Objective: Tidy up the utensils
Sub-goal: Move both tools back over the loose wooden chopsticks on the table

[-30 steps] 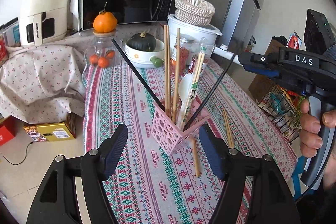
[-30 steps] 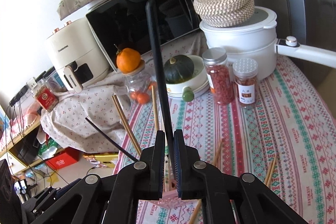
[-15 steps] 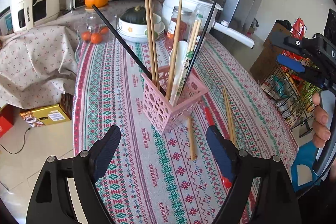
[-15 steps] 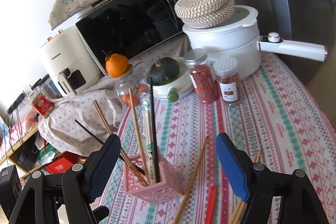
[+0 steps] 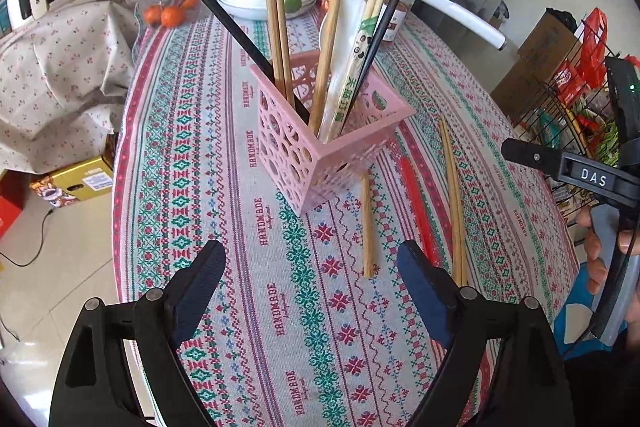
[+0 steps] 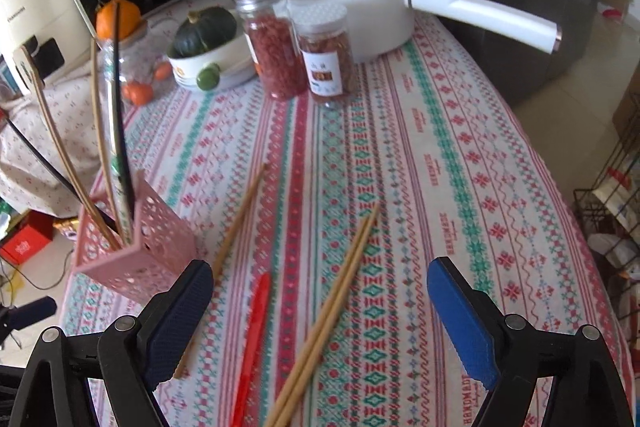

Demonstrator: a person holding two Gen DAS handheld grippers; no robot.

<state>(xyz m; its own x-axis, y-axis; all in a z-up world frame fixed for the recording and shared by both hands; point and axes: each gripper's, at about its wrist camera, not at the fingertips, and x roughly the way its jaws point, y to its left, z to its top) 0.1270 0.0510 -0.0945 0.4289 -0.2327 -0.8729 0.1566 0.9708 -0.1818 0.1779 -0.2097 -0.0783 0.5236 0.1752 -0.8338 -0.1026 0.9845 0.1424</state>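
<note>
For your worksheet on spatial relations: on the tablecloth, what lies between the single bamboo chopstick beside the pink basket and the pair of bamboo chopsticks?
A red chopstick lies between the single bamboo chopstick and the pair of bamboo chopsticks. Both wrist views show it.

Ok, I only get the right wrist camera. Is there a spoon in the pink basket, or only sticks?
Observer: Yes. The left wrist view shows a white spoon standing in the pink basket among the chopsticks.
Operator: Is the other grabber holding something?
Observer: No. The left gripper is open, with nothing between its fingers, and it points at the basket.
Operator: Is anything in there still wrapped?
Observer: Yes, a sleeved pair of chopsticks with green print on the wrapper leans right beside the spoon.
</note>
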